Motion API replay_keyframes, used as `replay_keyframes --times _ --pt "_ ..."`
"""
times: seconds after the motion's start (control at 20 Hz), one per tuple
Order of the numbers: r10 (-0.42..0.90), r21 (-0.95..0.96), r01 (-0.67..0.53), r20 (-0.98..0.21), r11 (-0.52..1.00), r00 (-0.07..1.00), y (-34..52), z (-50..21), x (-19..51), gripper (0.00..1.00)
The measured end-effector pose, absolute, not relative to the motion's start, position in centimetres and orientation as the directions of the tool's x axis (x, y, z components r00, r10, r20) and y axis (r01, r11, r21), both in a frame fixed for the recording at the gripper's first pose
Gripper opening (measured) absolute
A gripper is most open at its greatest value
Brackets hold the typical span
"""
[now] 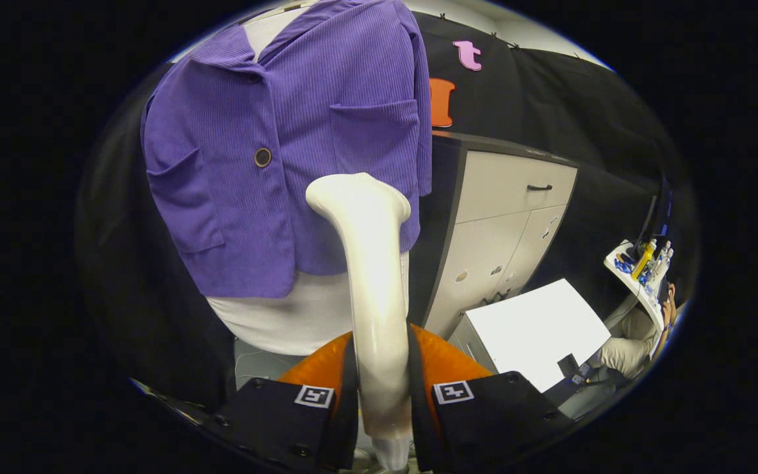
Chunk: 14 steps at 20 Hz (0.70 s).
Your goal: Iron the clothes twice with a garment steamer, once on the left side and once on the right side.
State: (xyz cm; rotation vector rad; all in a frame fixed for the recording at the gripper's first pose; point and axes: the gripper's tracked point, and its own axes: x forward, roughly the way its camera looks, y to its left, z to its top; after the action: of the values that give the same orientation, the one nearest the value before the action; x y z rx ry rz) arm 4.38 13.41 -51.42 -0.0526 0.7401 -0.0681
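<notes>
Purple jacket: ribbed, cropped, one dark button, two patch pockets; the purple jacket [280, 151] hangs on a white mannequin torso [287, 316] just beyond the fingers.
Garment steamer: the white garment steamer [369, 276] stands upright, its handle between the fingers and its flared head level with the jacket's lower front, on the pocket side nearest the cabinet.
Hand-held gripper: the hand-held gripper [379, 401] is clamped on the steamer's handle, both fingers pressing its sides.
Contact: I cannot tell whether the head touches the cloth or hangs just off it.
Risk, slip: the handle looks smooth and glossy; a loose squeeze could let it twist or slide down.
Risk, snag: a stroke may catch a pocket edge or the button and drag the hem.
Risk, coverage: drifting sideways could leave one side unsteamed.
Room: a pale cabinet [504, 237] with a dark handle stands beside the mannequin; a white-topped table [537, 329] lies lower, a person seated beyond it by a cluttered shelf [642, 270].
</notes>
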Motion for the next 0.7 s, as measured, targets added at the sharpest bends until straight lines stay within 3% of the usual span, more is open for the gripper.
replay_keyframes --times 0.35,0.7 --pt "-0.118 -0.103 0.063 -0.722 0.993 0.682 12.3 -54.0 2.4 0.42" --pt "-0.098 -0.069 0.071 -0.577 0.995 0.811 12.9 -42.0 4.9 0.41"
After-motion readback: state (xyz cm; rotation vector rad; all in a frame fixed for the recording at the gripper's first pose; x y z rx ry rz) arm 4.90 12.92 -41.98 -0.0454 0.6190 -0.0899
